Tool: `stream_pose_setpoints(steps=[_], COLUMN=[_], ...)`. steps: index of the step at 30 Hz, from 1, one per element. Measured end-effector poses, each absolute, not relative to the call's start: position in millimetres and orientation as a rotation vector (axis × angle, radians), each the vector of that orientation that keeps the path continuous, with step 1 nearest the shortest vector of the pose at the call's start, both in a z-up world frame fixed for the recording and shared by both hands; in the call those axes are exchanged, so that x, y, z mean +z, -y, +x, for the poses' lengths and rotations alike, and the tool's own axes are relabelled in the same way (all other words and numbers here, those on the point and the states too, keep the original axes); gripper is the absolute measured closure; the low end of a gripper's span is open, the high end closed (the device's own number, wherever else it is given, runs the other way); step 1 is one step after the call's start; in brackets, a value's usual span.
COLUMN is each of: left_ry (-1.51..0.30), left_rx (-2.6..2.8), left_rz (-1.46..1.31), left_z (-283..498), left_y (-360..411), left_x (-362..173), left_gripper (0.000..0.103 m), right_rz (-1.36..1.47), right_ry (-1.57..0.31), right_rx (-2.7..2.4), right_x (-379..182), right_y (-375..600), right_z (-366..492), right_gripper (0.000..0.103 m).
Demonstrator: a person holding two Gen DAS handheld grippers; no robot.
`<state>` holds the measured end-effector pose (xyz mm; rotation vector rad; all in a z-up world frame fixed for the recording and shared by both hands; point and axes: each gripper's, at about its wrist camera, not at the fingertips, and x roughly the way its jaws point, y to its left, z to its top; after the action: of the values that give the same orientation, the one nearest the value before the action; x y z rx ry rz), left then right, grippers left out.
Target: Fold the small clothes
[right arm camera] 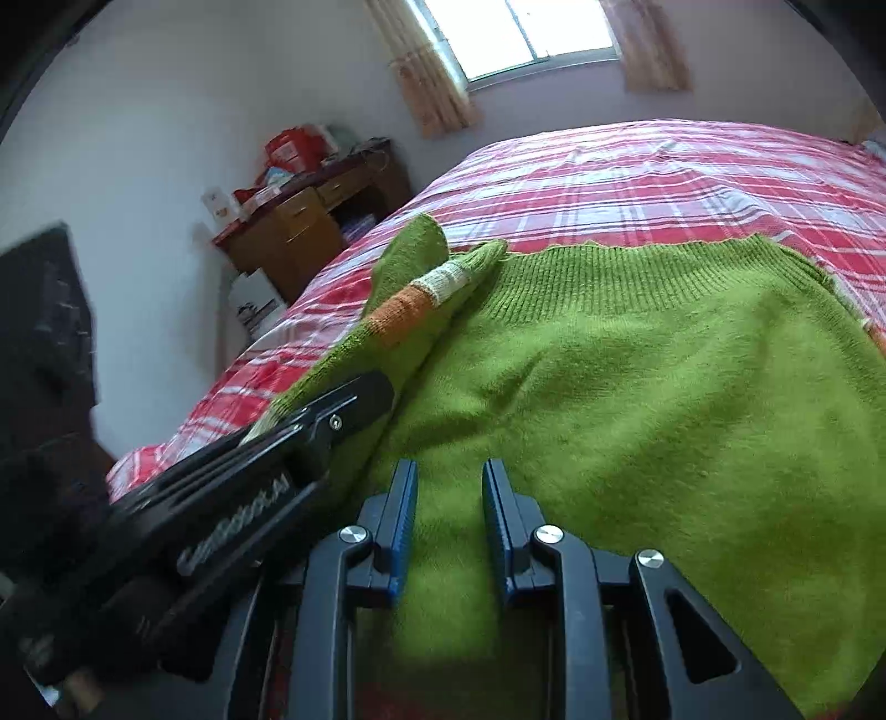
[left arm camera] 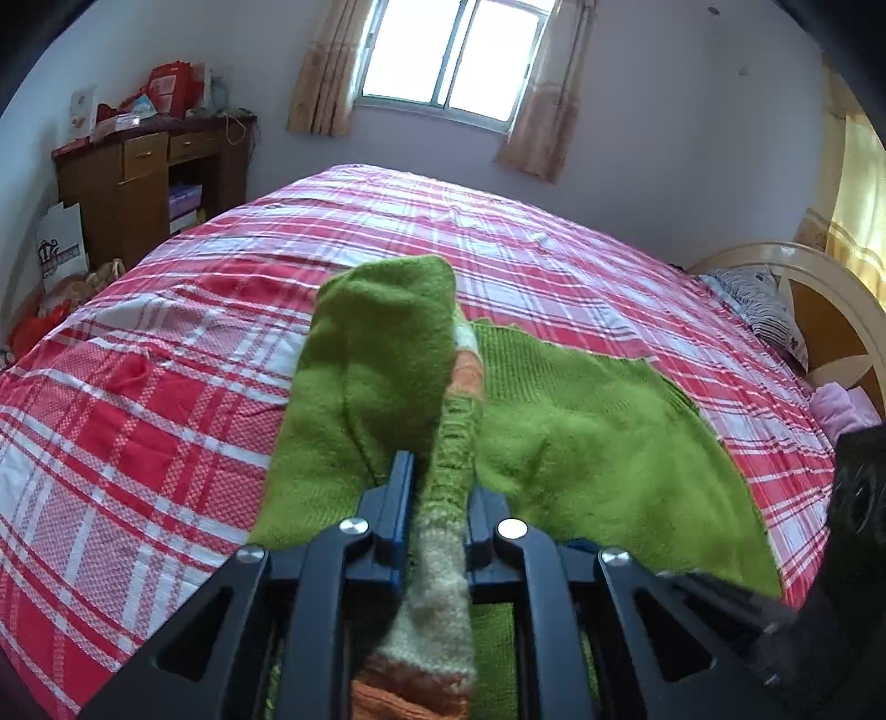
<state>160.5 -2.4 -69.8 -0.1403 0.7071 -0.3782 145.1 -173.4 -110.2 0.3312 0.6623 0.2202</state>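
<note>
Left gripper (left arm camera: 441,476) points down at a slant, jaws clamped on the striped sleeve (left arm camera: 451,443) of the green sweater (right arm camera: 637,387), sleeve raised off the garment. Right gripper (right arm camera: 449,487) angles down over the sweater body, jaws parted narrowly, nothing gripped. The sweater lies flat on the plaid bed (left arm camera: 166,399). Beyond: window (left arm camera: 454,50).

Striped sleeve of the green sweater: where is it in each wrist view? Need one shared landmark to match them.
Left wrist view: striped sleeve runs up the bottom centre, clamped in the left gripper.
Right wrist view: striped sleeve lies left of centre, lifted over the sweater body, leading into the left gripper.
Shared landmark: the wooden desk against the wall, left of the window.
</note>
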Motion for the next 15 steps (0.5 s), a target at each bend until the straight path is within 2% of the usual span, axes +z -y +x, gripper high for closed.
stream_pose_setpoints(steps=[2,3,5,6,7,15], left_ry=[-0.701,-0.695,-0.692,-0.692,-0.693,-0.69], left_rx=[-0.374,-0.368,-0.355,-0.356,-0.36,-0.375], left_rz=[-0.137,-0.127,-0.115,-0.12,-0.129,-0.154], left_z=[158.6,157.0,158.2,158.4,158.7,156.7], left_y=[3.4,6.2,13.0,14.4,12.6,10.0], left_x=[-71.5,-72.5,-72.0,-73.0,-73.0,-76.9], left_gripper=[0.088,0.088,0.088,0.088,0.088,0.088], right_rz=[0.306,0.319,0.381,0.411,0.431,0.376], right_ry=[-0.672,-0.667,-0.637,-0.619,-0.613,-0.769], right_rx=[0.216,0.22,0.23,0.233,0.243,0.318], right_x=[-103.1,-99.5,-87.1,-79.6,-72.6,-70.0], right_y=[181.7,186.4,200.5,206.8,209.6,172.3], right_z=[143.3,143.4,146.8,152.1,161.5,257.9], right_gripper=[0.075,0.07,0.055,0.04,0.034,0.035])
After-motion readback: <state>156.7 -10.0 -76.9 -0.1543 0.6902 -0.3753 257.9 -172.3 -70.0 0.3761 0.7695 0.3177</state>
